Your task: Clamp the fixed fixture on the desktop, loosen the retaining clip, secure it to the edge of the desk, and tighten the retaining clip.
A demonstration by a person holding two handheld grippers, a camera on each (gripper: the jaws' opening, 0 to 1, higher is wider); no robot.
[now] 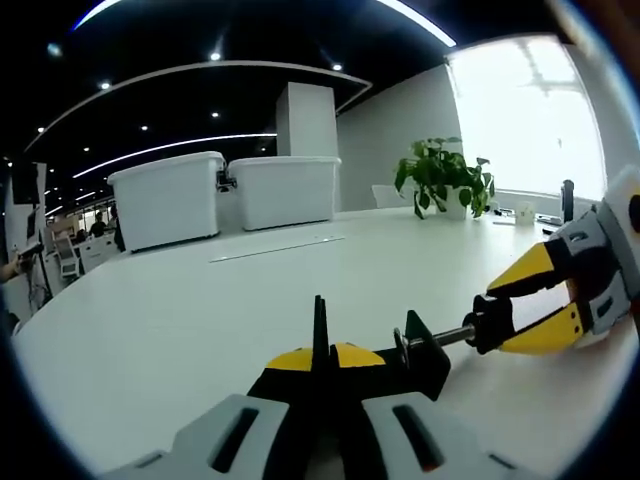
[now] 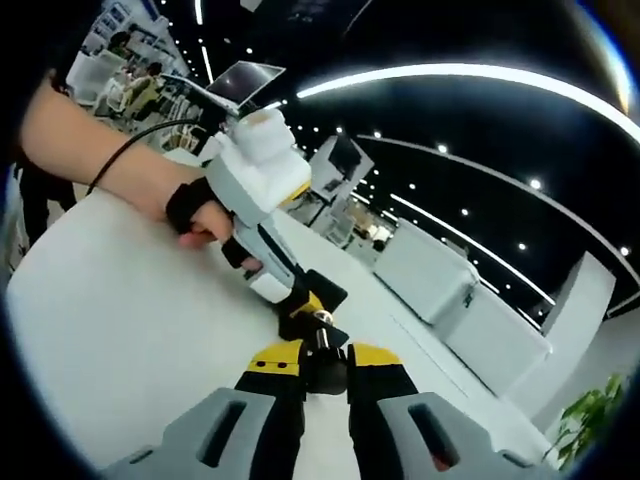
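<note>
Both bins (image 1: 168, 195) (image 1: 285, 188) look closed, contents hidden.

My left gripper (image 1: 318, 345) sits on the clamp (image 1: 425, 355) on the desk (image 1: 180, 320); its screw knob (image 1: 490, 325) is between my right gripper's (image 1: 535, 310) jaws, I think. Two bins (image 1: 225, 195) stand behind, a plant (image 1: 445, 175) to their right.

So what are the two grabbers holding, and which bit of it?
Both hold the black clamp. The left gripper has its jaws shut on the clamp's body. The right gripper pinches the knob at the end of its screw.
</note>
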